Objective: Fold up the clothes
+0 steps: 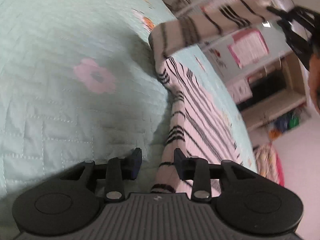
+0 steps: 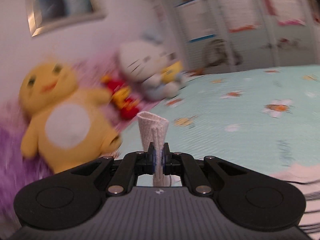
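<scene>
A white sweater with black stripes (image 1: pixel 192 108) lies along the right side of a mint quilted bedspread (image 1: pixel 70 80). My left gripper (image 1: pixel 158 163) hangs open just above the sweater's near edge, with striped cloth showing between its fingers but not pinched. One sleeve (image 1: pixel 210 24) is lifted off the bed toward the upper right, where my right gripper (image 1: pixel 280 17) holds its end. In the right wrist view my right gripper (image 2: pixel 159 156) is shut on the sleeve's ribbed white cuff (image 2: pixel 153 126), which sticks up between the fingers.
Plush toys sit at the head of the bed: a yellow one (image 2: pixel 62 116) and a white cat (image 2: pixel 148 66). The bedspread (image 2: pixel 250 120) stretches away to the right. Beyond the bed's edge stand shelves (image 1: pixel 270 92) and a white wardrobe (image 2: pixel 230 24).
</scene>
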`<act>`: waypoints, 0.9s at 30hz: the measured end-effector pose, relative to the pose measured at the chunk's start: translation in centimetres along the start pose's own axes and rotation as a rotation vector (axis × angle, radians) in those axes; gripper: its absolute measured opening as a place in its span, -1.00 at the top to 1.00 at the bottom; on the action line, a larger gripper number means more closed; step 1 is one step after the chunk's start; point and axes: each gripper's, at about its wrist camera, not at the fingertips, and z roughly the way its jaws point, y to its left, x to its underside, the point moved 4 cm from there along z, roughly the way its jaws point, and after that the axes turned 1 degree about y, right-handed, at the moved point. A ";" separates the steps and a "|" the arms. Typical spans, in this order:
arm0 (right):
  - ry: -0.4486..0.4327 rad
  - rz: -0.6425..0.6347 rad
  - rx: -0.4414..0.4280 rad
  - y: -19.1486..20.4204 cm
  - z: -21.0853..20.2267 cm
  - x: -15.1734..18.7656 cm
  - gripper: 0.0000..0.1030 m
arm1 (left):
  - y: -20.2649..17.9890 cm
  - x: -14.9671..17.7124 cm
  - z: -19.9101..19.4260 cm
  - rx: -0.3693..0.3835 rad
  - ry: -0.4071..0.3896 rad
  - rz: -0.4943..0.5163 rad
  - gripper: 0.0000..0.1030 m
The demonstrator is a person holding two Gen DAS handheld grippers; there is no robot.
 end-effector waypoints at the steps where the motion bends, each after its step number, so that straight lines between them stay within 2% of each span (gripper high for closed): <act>1: -0.008 0.029 0.012 -1.4 -0.9 -0.3 0.91 | 0.0 0.0 0.2 -0.001 0.008 0.016 0.25; 3: -0.017 0.082 0.023 -3.7 -2.3 -0.4 0.91 | 0.0 -0.2 0.7 0.002 0.024 0.029 0.25; 5: -0.017 0.130 0.023 -5.7 -3.1 -0.1 0.91 | 0.5 -0.5 0.4 0.033 0.041 -0.011 0.14; 7: -0.003 0.141 0.021 -6.8 -3.2 0.5 0.91 | 0.8 -0.8 0.0 0.093 0.060 -0.055 -0.21; 11: 0.015 0.139 0.007 -7.4 -2.9 1.0 0.91 | 0.1 -1.0 -0.4 0.104 0.089 -0.024 -0.25; 14: 0.009 0.112 -0.008 -7.0 -2.8 0.7 0.91 | 0.7 -1.1 -1.4 0.239 0.116 -0.161 -0.33; 16: 0.006 0.094 -0.019 -6.6 -2.7 0.5 0.91 | 1.0 -1.4 -2.5 0.248 0.083 -0.185 -0.35; 17: 0.004 0.085 -0.024 -6.5 -2.7 0.3 0.91 | 0.8 -1.6 -2.9 0.209 0.059 -0.143 -0.37; 19: -0.014 0.055 -0.034 -6.0 -2.9 -0.1 0.91 | 0.2 -1.2 -3.0 0.081 0.052 -0.045 -0.37; 23: -0.060 -0.022 -0.040 -5.1 -3.5 -1.2 0.91 | -2.7 0.6 -1.4 -0.016 0.119 0.159 -0.38; 24: -0.072 -0.048 -0.038 -4.8 -3.6 -1.5 0.91 | -3.4 1.0 -1.1 -0.061 0.114 0.218 -0.36; 26: -0.088 -0.102 -0.020 -4.7 -3.8 -2.1 0.91 | -4.8 1.6 -0.4 -0.152 0.102 0.334 -0.18; 27: -0.092 -0.117 -0.015 -4.8 -3.8 -2.4 0.91 | -5.4 1.9 -0.2 -0.195 0.090 0.387 0.34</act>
